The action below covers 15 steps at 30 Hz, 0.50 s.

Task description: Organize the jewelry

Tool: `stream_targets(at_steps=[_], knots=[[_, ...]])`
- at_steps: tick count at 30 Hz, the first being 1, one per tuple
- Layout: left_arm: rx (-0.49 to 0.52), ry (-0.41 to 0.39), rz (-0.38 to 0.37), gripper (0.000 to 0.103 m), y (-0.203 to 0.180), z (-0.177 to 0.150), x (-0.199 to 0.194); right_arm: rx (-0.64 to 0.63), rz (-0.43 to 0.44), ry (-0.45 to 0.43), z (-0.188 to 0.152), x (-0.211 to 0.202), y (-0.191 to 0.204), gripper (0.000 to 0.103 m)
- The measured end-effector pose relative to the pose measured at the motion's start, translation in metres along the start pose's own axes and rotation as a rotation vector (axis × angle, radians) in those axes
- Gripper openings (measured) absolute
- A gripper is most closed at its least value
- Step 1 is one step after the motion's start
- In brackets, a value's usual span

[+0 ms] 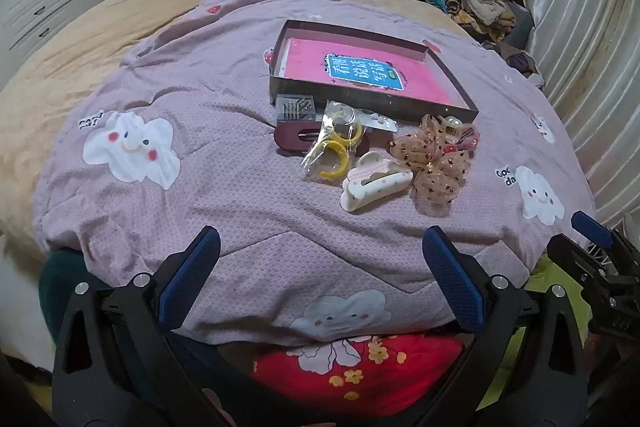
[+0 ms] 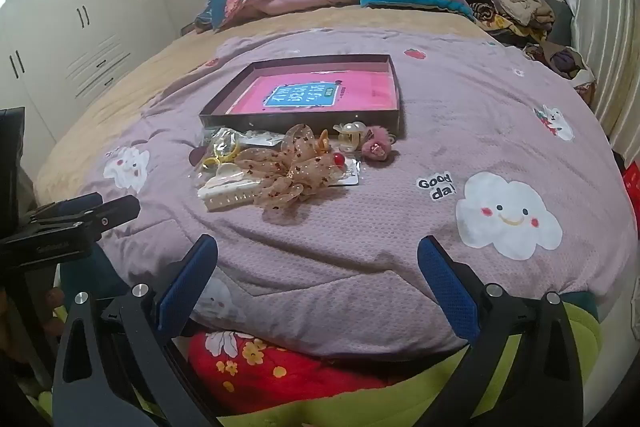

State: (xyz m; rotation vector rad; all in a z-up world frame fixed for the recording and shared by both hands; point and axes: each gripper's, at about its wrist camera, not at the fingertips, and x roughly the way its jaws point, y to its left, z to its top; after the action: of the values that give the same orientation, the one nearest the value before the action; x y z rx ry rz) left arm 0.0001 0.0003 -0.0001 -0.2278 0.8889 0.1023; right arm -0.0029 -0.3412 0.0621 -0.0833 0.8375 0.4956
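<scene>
Both grippers, left gripper (image 1: 320, 279) and right gripper (image 2: 318, 277), hovered over quilt (image 1: 224, 131); fingers spread wide, held nothing. Cream claw clip (image 1: 374, 187) lay near box (image 1: 376, 99): rigid, slick plastic, light; judged best pinched across spine. Organza bow (image 1: 436, 163) soft, crushable. Bagged yellow rings (image 1: 334, 151) slippery.

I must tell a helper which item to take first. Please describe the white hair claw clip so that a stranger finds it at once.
On the purple quilt, find the dark shallow box holding a pink book. In the pile of accessories just in front of it, the white claw clip lies nearest the grippers, between the bagged yellow rings and the sheer spotted bow. It alone is glossy cream plastic with teeth.
</scene>
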Motion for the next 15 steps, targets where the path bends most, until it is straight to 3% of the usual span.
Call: stream_targets(at_steps=[15], knots=[[0.003, -0.002, -0.004, 0.095, -0.001, 0.0, 0.003, -0.031, -0.005, -0.018, 0.002, -0.007, 0.008, 0.099]])
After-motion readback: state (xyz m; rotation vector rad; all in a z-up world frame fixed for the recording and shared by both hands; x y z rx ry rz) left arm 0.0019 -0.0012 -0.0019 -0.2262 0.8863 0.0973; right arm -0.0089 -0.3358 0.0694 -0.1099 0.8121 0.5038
